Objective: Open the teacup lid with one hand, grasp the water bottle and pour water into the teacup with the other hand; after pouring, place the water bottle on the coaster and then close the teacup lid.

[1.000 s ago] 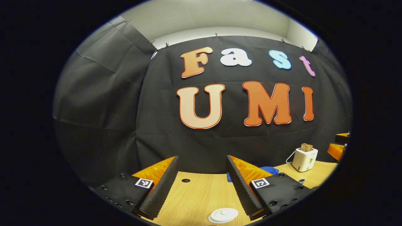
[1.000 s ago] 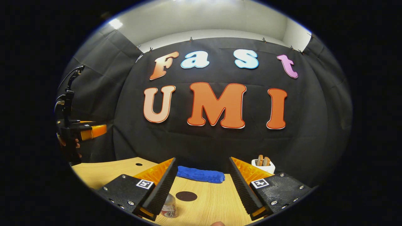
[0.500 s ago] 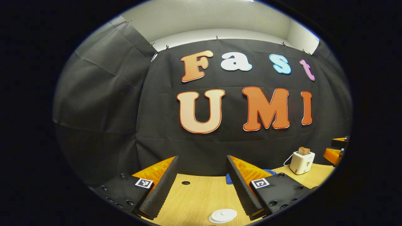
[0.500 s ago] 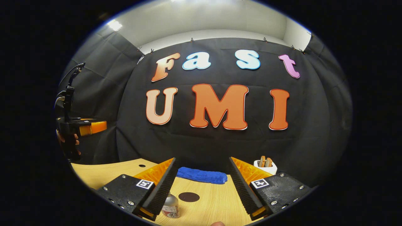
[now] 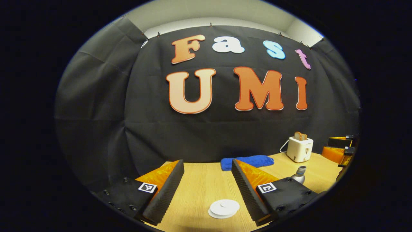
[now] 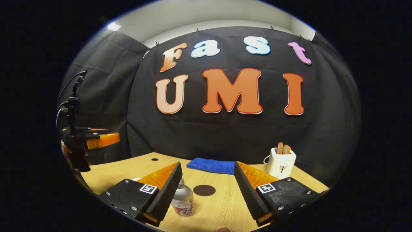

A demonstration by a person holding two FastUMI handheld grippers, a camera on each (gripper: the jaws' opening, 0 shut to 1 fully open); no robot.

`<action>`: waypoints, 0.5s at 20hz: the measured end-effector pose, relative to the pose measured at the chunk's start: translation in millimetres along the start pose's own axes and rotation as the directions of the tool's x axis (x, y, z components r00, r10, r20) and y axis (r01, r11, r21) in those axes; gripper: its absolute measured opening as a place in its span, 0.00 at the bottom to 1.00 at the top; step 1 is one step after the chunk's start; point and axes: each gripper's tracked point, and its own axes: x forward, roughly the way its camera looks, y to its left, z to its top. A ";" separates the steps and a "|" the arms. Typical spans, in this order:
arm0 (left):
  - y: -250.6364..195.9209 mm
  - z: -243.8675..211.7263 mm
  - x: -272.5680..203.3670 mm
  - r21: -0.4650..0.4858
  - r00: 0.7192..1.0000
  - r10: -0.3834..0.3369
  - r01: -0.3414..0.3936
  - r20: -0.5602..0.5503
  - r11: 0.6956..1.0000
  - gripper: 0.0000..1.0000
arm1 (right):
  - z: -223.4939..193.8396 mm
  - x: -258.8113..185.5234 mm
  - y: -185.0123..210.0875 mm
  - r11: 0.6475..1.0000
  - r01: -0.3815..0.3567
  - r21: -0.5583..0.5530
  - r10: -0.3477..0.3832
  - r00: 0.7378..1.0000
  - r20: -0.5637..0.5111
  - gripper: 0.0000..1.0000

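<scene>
On the wooden table (image 5: 199, 183), btwn your left gripper (image 5: 207, 188)'s spread fingers, sits the white teacup lid (image 5: 224, 208), flat, nearer the right finger but not touching either; nothing held, jaws wide apart; w/ that same left gripper view you get the blue towel (image 5: 254, 160) at the back by the cloth wall, the white toaster (image 5: 299, 149) w/ bread in it to the right, and the top of the water bottle (image 5: 300, 174) peeking over your right finger's base; far right edge, your other gripper is partly seen.

Right gripper view: your right gripper (image 6: 206, 188) is also spread, empty; the water bottle (image 6: 183, 201) stands upright just beside its left finger, touching or not I can't tell; the dark round coaster (image 6: 204, 190) lies just behind the bottle, btwn the fingers; blue towel (image 6: 210, 165) further back, toaster (image 6: 281, 162) right; your left gripper (image 6: 96, 140) hovers above the table's left end, a hand (image 6: 66, 149) on its grip.
</scene>
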 end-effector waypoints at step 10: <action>-26.2 -96.1 15.9 0.020 0.983 -0.078 0.082 -0.164 0.996 0.98 | -74.4 1.7 36.6 0.994 -0.095 -0.054 0.086 0.986 -0.143 0.97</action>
